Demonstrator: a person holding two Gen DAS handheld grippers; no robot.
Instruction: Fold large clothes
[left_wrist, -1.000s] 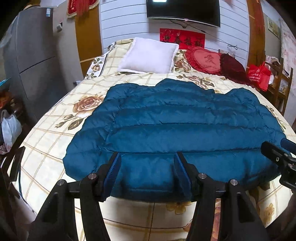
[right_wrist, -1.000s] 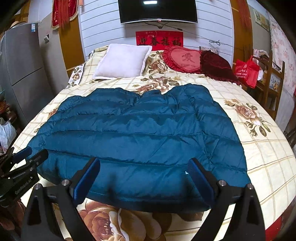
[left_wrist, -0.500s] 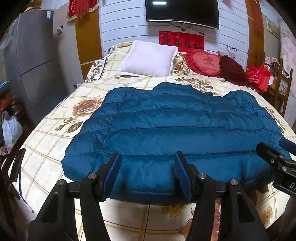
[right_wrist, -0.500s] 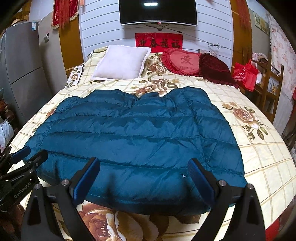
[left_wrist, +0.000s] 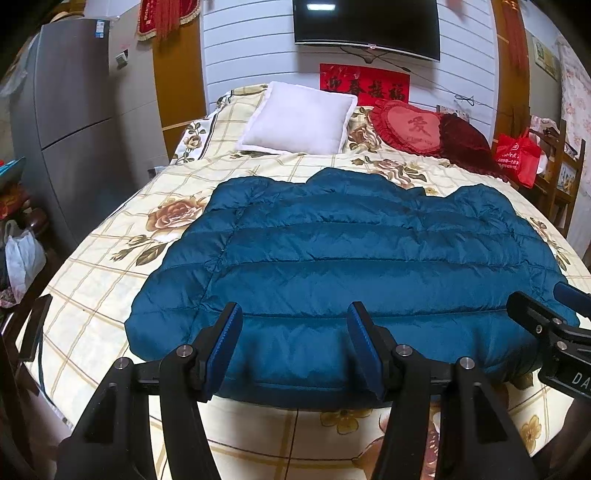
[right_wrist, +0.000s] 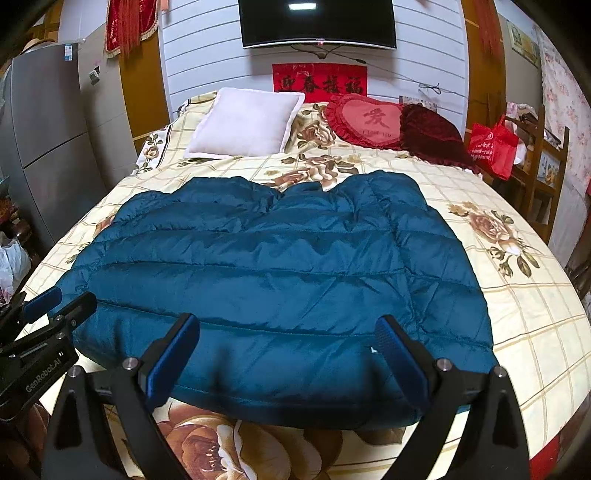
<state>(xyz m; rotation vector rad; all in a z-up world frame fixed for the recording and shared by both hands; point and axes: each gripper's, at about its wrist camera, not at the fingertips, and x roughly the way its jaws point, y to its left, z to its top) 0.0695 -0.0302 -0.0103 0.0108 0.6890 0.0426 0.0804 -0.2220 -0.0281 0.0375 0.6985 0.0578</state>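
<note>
Floral bed (left_wrist: 92, 280) carries the blue down jacket (left_wrist: 351, 266) spread flat just ahead of both tongs, long axis crosswise; left tongs (left_wrist: 295, 332) and right tongs (right_wrist: 288, 347) hover spread and empty above its near hem, equally close.

Blue puffer jacket (right_wrist: 273, 273) flat on floral bed (right_wrist: 535, 332), right tongs (right_wrist: 288, 354) open — above its near hem

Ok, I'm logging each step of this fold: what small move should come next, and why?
Probably lower both grippers to the near hem. The blue puffer jacket lies spread flat on the bed, unfolded, and the left gripper and right gripper hang above its near edge with jaws open and nothing between them.
</note>
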